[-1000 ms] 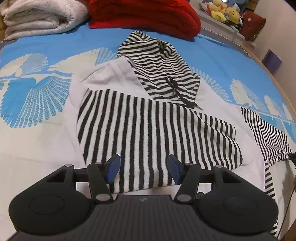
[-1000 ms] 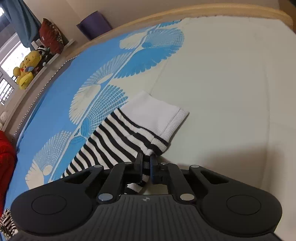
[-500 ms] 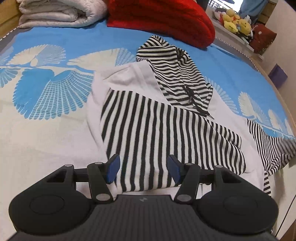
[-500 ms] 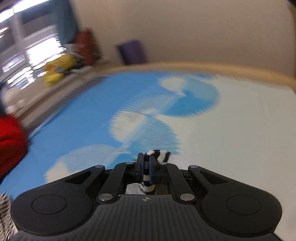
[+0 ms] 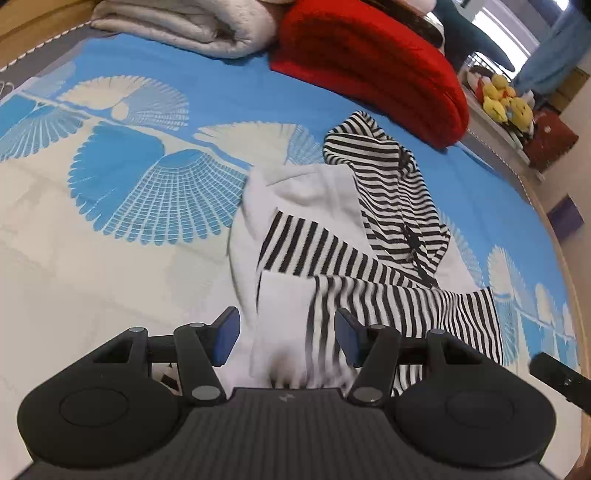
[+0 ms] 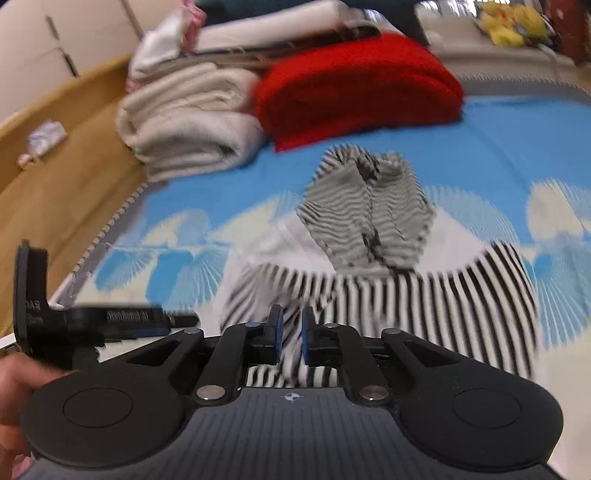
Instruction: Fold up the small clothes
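Observation:
A black-and-white striped hoodie (image 5: 369,258) lies spread on the blue and cream bed sheet (image 5: 110,258), its hood (image 5: 388,184) pointing to the far side. One sleeve with a white cuff (image 5: 284,295) lies folded across the body, blurred by motion. My left gripper (image 5: 286,339) hovers open over the hoodie's near edge with nothing between its fingers. In the right wrist view my right gripper (image 6: 291,336) is above the hoodie (image 6: 406,291). Its jaws are opening, with a narrow gap and blurred striped cloth seen in it, and the pads are not pressing.
A folded red blanket (image 5: 369,66) and a folded white blanket (image 5: 192,26) lie at the bed's far end. Yellow plush toys (image 5: 506,103) sit on a ledge at the right. The wooden bed frame (image 6: 55,177) runs along the left. A hand (image 6: 11,380) shows at the left edge.
My right gripper swung from the bed's empty side over the hoodie, carrying the striped sleeve across the body, and its jaws parted. My left gripper drifted left, staying open.

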A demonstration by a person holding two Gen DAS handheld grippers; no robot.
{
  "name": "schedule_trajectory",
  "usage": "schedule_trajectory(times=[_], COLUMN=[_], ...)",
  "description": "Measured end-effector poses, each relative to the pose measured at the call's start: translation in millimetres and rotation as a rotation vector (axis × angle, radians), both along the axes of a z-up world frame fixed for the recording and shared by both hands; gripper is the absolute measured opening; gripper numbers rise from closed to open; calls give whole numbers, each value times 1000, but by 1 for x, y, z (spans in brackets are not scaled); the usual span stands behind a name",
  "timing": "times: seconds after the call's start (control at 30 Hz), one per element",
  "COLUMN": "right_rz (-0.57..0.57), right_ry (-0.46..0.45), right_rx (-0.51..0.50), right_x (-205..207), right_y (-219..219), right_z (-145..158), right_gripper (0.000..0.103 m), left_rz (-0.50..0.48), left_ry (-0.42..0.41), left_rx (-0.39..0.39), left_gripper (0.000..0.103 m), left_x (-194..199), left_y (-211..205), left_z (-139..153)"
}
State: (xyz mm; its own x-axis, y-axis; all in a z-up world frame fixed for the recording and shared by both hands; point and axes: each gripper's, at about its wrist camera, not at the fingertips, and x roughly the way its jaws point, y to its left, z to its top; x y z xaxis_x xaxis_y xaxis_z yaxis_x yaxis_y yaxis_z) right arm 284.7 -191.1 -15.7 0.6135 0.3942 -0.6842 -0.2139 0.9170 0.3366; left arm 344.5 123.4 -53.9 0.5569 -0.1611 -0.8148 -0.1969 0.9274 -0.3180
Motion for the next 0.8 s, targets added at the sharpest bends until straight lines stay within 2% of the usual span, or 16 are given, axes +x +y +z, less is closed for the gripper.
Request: schedule_trajectory(times=[0.1, 0.17, 0.23, 0.3, 0.47, 0.63, 0.77, 0.8], right_rz=[-155, -245, -315, -359, -380, -441, -453, -460], right_ry=[57, 57, 60, 108, 160, 232, 259, 267], right_rx=[59, 108, 113, 66, 56, 87, 88, 87], right_x=[0, -5, -6, -3, 8, 15, 16, 16], right_y=[-25, -43, -59, -62, -87, -112, -116, -117], right_z=[1, -5, -20, -36, -59, -74, -80, -81], right_gripper=[20, 23, 23, 25, 26, 26, 26, 26], left_rz=[11, 35, 75, 100, 127, 142, 127, 115], left_ry=[12, 27, 47, 72, 145, 211, 218, 211], left_rx=[-37, -75, -106, -135, -251, -165, -155, -150], left_gripper=[61, 57, 38, 28, 27, 28, 28, 23], left_x=[2, 3, 4, 7, 14, 16, 17, 18], left_y=[2, 5, 13, 18, 23, 15, 8, 6], left_z=[-5, -11, -19, -28, -52, -67, -72, -70])
